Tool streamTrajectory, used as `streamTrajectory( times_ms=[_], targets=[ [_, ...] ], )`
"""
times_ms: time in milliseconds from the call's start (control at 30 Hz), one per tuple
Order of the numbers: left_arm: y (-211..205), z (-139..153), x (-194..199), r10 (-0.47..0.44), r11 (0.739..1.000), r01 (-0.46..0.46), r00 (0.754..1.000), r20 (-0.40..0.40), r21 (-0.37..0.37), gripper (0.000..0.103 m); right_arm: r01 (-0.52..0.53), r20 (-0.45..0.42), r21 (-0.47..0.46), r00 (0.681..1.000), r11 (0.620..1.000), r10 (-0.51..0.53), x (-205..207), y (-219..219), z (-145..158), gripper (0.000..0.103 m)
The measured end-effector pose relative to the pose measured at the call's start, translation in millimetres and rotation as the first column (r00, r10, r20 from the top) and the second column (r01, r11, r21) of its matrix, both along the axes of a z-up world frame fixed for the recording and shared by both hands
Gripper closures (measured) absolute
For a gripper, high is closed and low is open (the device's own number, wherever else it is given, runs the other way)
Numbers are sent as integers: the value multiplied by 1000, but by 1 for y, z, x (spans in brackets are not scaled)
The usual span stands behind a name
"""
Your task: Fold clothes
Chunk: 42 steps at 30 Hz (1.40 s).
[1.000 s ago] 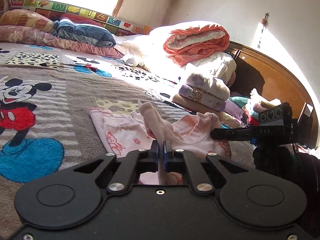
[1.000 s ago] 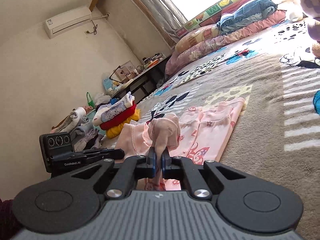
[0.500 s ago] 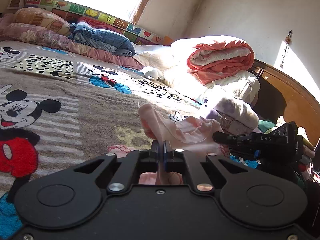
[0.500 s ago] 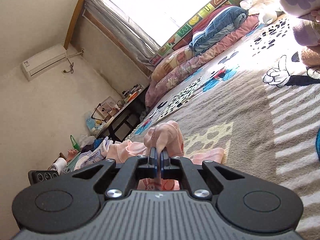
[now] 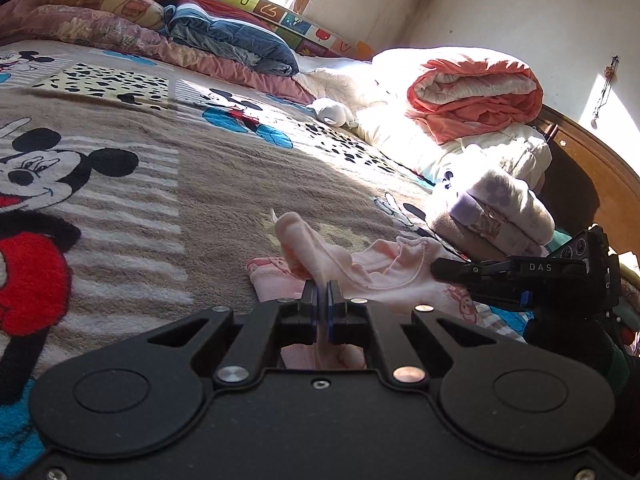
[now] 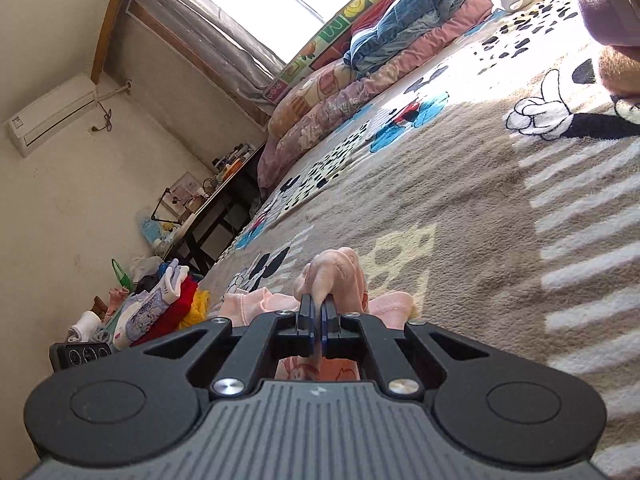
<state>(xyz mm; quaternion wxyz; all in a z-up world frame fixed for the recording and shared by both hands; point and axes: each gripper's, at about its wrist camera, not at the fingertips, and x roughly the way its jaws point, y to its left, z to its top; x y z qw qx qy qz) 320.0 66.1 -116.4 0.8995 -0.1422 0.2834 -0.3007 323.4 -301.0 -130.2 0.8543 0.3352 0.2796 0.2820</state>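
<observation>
A small pink garment with cartoon prints (image 5: 384, 268) lies on the Mickey Mouse blanket (image 5: 160, 184). My left gripper (image 5: 323, 292) is shut on a bunched edge of it, which sticks up past the fingertips. My right gripper (image 6: 316, 312) is shut on another bunched edge of the same pink garment (image 6: 340, 280). The right gripper's body (image 5: 520, 276) shows at the right of the left wrist view, close beside the garment. Most of the garment lies folded under and behind the two grippers.
Stacked folded clothes (image 5: 500, 212) and rolled quilts (image 5: 472, 92) stand at the right of the bed by the wooden footboard (image 5: 592, 168). Pillows and bedding (image 5: 224, 36) line the far edge. A pile of clothes (image 6: 160, 308) and a desk (image 6: 208, 208) stand left of the bed.
Both grippers, still shut on the pink garment, have carried its held edges forward across the bed. Less of the flat garment shows ahead of them now.
</observation>
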Motion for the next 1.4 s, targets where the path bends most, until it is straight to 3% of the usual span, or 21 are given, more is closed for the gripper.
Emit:
streamTrajectory(
  times_ms=[167, 267, 433, 500, 533, 600, 667, 767, 833, 933, 1033, 1200, 1267, 1333, 1400],
  targets=[
    [-1, -4, 3, 2, 1000, -2, 1000, -18, 0, 101, -1, -66, -10, 998, 1000, 0, 8, 1, -14, 98],
    [-6, -6, 3, 13, 999, -12, 999, -30, 47, 101, -4, -76, 15, 997, 1000, 5, 8, 0, -13, 98],
    [-12, -7, 3, 37, 993, -32, 999, -39, 110, 99, 30, -135, -43, 990, 999, -36, 13, 3, -22, 95],
    [-8, -5, 2, 58, 992, -54, 998, -30, 113, 99, 63, -80, -76, 994, 995, -69, 7, 1, -12, 83],
    [-6, -2, 0, 66, 990, -64, 998, -15, 125, 95, 79, -46, -109, 995, 991, -85, 4, 1, -6, 75],
    [-11, 1, -4, 51, 987, -55, 998, 30, 150, 86, 114, 27, -181, 993, 977, -112, -3, 2, 8, 67],
    [-17, 3, -8, 27, 984, -40, 997, 78, 175, 84, 126, 127, -277, 987, 952, -94, -10, 11, 20, 67],
    [-27, 6, -14, -11, 976, -21, 989, 149, 215, 84, 87, 251, -392, 968, 916, 15, -16, 31, 34, 67],
    [-37, 7, -13, -37, 970, -8, 983, 180, 243, 84, 38, 269, -451, 958, 892, 96, -17, 45, 36, 69],
    [-46, -4, 2, -22, 957, -13, 993, 116, 290, 84, 14, 237, -507, 964, 862, 124, -11, 56, 27, 69],
    [-33, -9, 15, 20, 972, -25, 1000, 24, 232, 79, -10, 175, -487, 979, 873, 109, -5, 53, 16, 69],
    [-18, -7, 18, 56, 986, -54, 998, -8, 159, 74, -4, 120, -430, 991, 903, 61, -2, 42, 8, 70],
    [-8, -4, 19, 94, 989, -89, 995, -37, 115, 50, 31, 130, -402, 991, 915, 23, -8, 35, 11, 65],
    [7, -1, 20, 152, 987, -147, 984, -94, 60, 49, 80, 107, -367, 993, 927, -43, -13, 24, 13, 59],
    [24, 0, 17, 177, 981, -189, 964, -199, -44, 49, 106, 35, -299, 994, 948, -100, -19, 11, 7, 58]
  ],
)
